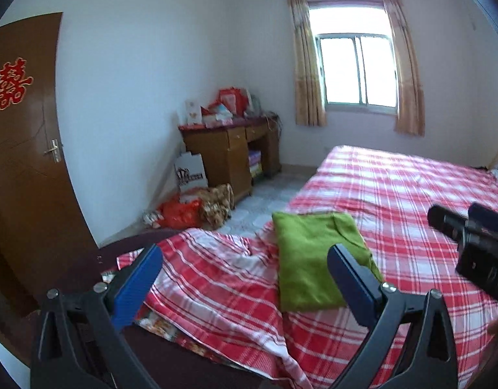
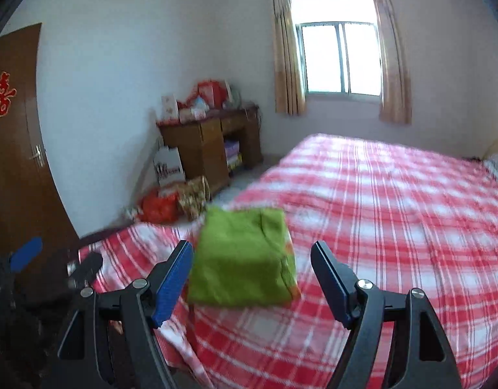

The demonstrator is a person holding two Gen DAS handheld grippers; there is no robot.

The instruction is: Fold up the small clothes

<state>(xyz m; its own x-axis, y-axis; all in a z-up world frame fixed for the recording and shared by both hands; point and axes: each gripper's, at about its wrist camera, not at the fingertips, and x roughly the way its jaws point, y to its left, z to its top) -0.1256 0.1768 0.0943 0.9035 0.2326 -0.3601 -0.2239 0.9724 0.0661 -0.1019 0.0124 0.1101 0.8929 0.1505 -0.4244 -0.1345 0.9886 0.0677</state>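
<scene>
A green garment (image 1: 317, 259) lies folded into a neat rectangle on the red-and-white plaid bed sheet (image 1: 411, 201), near the bed's foot corner. It also shows in the right wrist view (image 2: 242, 259). My left gripper (image 1: 245, 269) is open and empty, held above the bed just short of the garment. My right gripper (image 2: 252, 262) is open and empty, also raised in front of the garment. The right gripper's body shows at the right edge of the left wrist view (image 1: 472, 243).
A wooden desk (image 1: 232, 152) with red gift bags stands by the far wall under a curtained window (image 1: 356, 68). Bags and a blanket lie on the floor (image 1: 197, 204). A brown door (image 1: 25, 149) is at left. The bed sheet also shows in the right wrist view (image 2: 395, 201).
</scene>
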